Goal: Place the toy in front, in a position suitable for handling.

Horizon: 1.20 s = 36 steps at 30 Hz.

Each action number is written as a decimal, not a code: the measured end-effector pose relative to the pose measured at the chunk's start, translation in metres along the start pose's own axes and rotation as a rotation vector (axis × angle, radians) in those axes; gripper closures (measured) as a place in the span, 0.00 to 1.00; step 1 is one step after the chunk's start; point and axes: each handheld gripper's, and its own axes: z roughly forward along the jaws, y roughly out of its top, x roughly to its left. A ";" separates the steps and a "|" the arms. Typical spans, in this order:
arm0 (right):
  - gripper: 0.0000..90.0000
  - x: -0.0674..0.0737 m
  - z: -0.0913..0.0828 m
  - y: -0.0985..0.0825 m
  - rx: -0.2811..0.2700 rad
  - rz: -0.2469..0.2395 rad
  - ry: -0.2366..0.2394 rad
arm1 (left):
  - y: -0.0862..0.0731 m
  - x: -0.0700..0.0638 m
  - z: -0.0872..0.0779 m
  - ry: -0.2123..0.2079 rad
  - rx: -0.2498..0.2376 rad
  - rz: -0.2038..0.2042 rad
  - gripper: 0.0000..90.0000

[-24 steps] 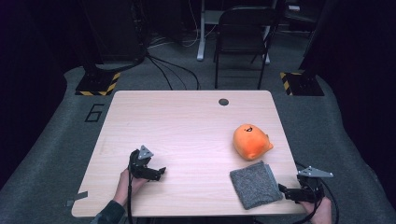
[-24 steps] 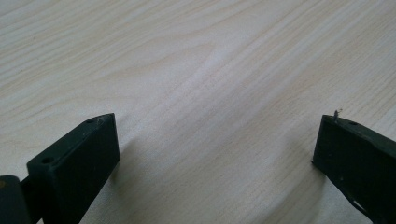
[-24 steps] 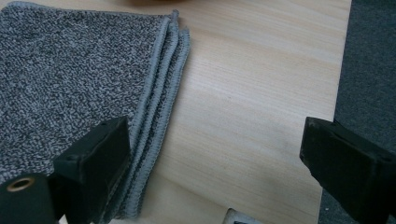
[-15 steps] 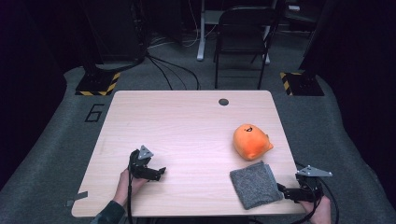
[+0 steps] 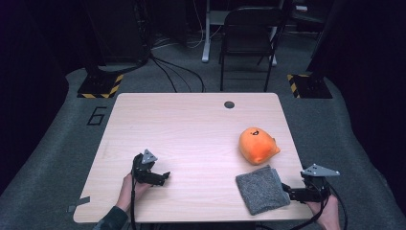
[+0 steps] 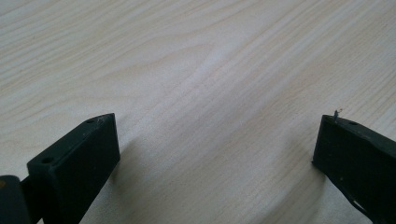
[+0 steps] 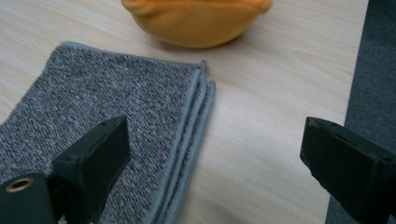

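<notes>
On the light wood tabletop [image 5: 191,134], near its right front corner, lies a folded grey cloth [image 5: 261,189], flat, several layers stacked, stitched edges showing in the right gripper view. Just behind it sits an orange plush toy [image 5: 257,144], small dark face marks on top, close to the cloth but whether they touch can't be told from the high view; the right gripper view shows a thin strip of bare wood between them.

Right gripper [image 5: 287,190] is low at the right front edge of the tabletop, held in the person's right hand [image 5: 328,215], pointing left toward the cloth's right edge. Jaws spread wide, released, nothing pinched. In its own view one jaw hovers over the cloth's grey weave, the other out past the tabletop edge over the carpet; the cloth's folded edge runs between them, pads not pressing it. Grey three-cornered plate on top, cable trailing off toward the bottom.

Left gripper [image 5: 165,176] is at the left front part of the tabletop, well apart from cloth and toy, in the left hand [image 5: 131,184], green sleeve [image 5: 112,221] below. Jaws wide apart, released; bare wood grain between them in the left gripper view.

Far side: small dark round grommet [image 5: 229,104] in the tabletop near the back edge. Behind the table a dark folding chair [image 5: 250,43], grey carpet floor [image 5: 72,158] with a "6" marked at left, yellow-black hazard-striped bases [image 5: 101,86] either side.
</notes>
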 end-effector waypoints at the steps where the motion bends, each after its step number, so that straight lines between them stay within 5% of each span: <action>1: 0.09 0.000 0.000 0.000 0.000 0.000 0.000 | 0.000 0.000 0.000 0.000 0.000 0.000 0.00; 20: 0.05 0.010 0.003 0.041 -0.015 -0.065 0.060 | 0.000 0.000 -0.001 -0.007 0.010 0.013 0.00; 36: 0.02 0.002 0.012 0.092 0.015 -0.143 0.087 | 0.001 0.000 0.001 -0.009 0.001 0.014 0.00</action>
